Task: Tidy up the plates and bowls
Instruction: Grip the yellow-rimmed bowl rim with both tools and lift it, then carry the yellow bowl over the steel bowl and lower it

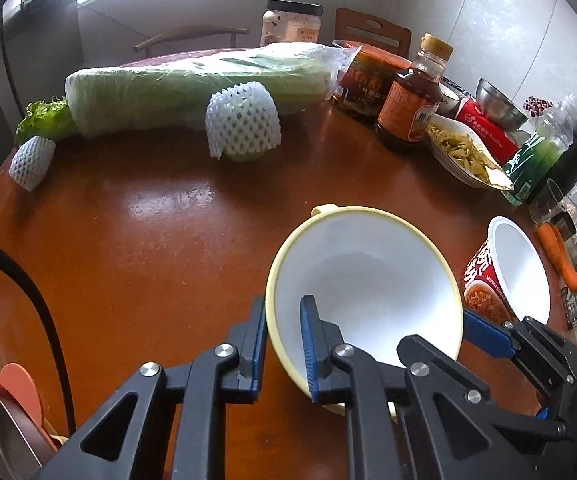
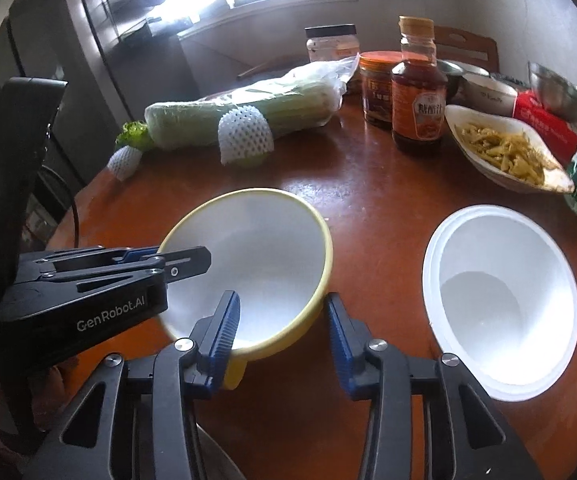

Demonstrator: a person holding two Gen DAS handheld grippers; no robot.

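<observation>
A white bowl with a yellow rim point(image 1: 368, 276) point(image 2: 256, 256) is tilted above the brown round table point(image 1: 148, 240). My left gripper point(image 1: 284, 308) is shut on its near-left rim, one blue pad inside and one outside; in the right wrist view the left gripper point(image 2: 184, 260) clamps the bowl's left edge. My right gripper point(image 2: 282, 300) stands open astride the bowl's near rim beside a small yellow handle point(image 2: 234, 372), and its pads do not press. One of its blue fingers point(image 1: 484, 332) shows at the bowl's right side. A white paper noodle bowl point(image 1: 520, 272) point(image 2: 504, 296) stands empty to the right.
An orange plate with a metal dish point(image 1: 4, 420) sits at the near left edge, beside a black cable point(image 1: 48, 320). At the back lie a wrapped cabbage point(image 1: 192, 88), a foam-netted fruit point(image 1: 242, 120), a sauce bottle point(image 1: 412, 100), a dish of pickles point(image 1: 464, 152), a carrot point(image 1: 560, 256).
</observation>
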